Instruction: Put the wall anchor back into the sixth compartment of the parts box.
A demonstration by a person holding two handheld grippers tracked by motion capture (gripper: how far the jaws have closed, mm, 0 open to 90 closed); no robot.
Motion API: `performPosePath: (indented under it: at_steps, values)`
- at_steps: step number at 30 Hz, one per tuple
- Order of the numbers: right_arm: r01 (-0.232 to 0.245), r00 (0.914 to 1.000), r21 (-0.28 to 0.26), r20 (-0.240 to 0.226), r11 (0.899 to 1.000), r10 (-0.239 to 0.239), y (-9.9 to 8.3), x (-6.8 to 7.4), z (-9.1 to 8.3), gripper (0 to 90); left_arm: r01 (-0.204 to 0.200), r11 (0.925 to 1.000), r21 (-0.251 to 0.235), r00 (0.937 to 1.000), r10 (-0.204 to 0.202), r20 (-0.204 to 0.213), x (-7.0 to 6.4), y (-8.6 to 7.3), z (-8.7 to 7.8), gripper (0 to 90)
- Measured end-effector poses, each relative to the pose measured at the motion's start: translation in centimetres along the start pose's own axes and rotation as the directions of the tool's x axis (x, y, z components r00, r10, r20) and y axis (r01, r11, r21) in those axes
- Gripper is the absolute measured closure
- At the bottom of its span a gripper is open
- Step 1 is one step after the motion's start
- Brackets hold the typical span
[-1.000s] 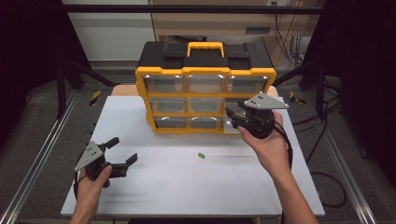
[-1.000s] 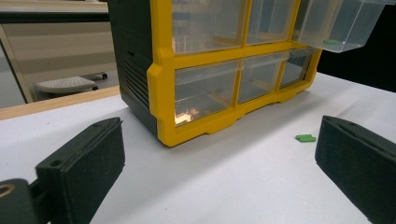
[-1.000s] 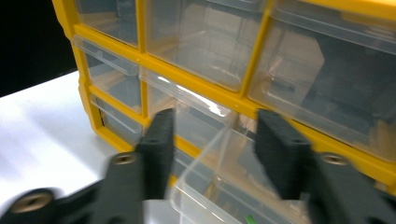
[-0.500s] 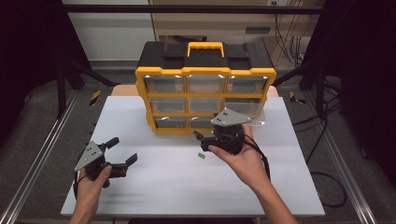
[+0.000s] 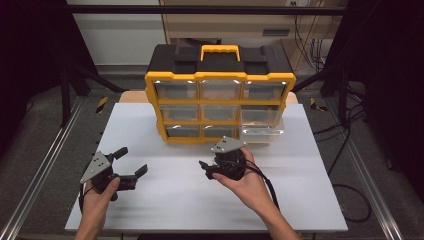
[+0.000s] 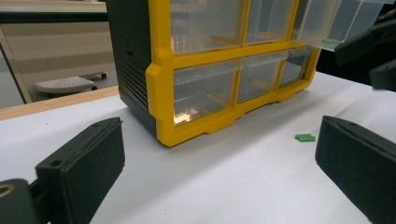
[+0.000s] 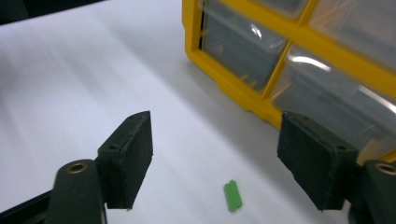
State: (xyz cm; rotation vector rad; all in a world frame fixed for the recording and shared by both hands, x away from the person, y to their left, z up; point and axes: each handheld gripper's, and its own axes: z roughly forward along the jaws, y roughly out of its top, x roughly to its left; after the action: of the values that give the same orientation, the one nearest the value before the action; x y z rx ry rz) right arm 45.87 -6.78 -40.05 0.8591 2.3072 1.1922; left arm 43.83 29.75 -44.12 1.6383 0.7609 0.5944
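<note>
A yellow and black organiser (image 5: pixel 220 100) with clear drawers stands at the back of the white table (image 5: pixel 300 200). Its middle right drawer (image 5: pixel 262 131) is pulled out. A small green piece (image 7: pixel 233 196) lies flat on the table in front of the organiser, also seen in the left gripper view (image 6: pixel 305 137). My right gripper (image 5: pixel 206 170) hovers low over it, open, the piece lying between its wide jaws (image 7: pixel 215 154). My left gripper (image 5: pixel 131 161) is held near the table's front left, open and holding nothing (image 6: pixel 215 154).
The organiser (image 6: pixel 196 70) blocks the far middle of the table, and its open drawer (image 6: pixel 336 23) juts forward at the right. Metal rails (image 5: pixel 40 170) run along both sides of the table. A cable (image 5: pixel 267 187) trails from the right gripper.
My right gripper has moved from the open drawer leftward and toward the person, coming down over the green piece. The left gripper has stayed where it was.
</note>
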Motion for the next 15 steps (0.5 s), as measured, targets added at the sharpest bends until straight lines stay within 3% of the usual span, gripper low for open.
performPosePath:
  at_steps: [8,15]
  values:
    - [-0.039,0.9990,0.073,-0.019,0.997,0.040,-2.7,-0.4,2.4,48.7,-0.001,1.0000,0.001,1.0000,0.001,-0.001,0.0,0.0,0.0,1.7]
    - [-0.043,0.9991,0.139,0.001,0.989,0.043,-4.3,-1.5,4.3,65.9,-0.001,1.0000,0.001,1.0000,0.001,-0.001,0.0,0.0,0.0,1.6]
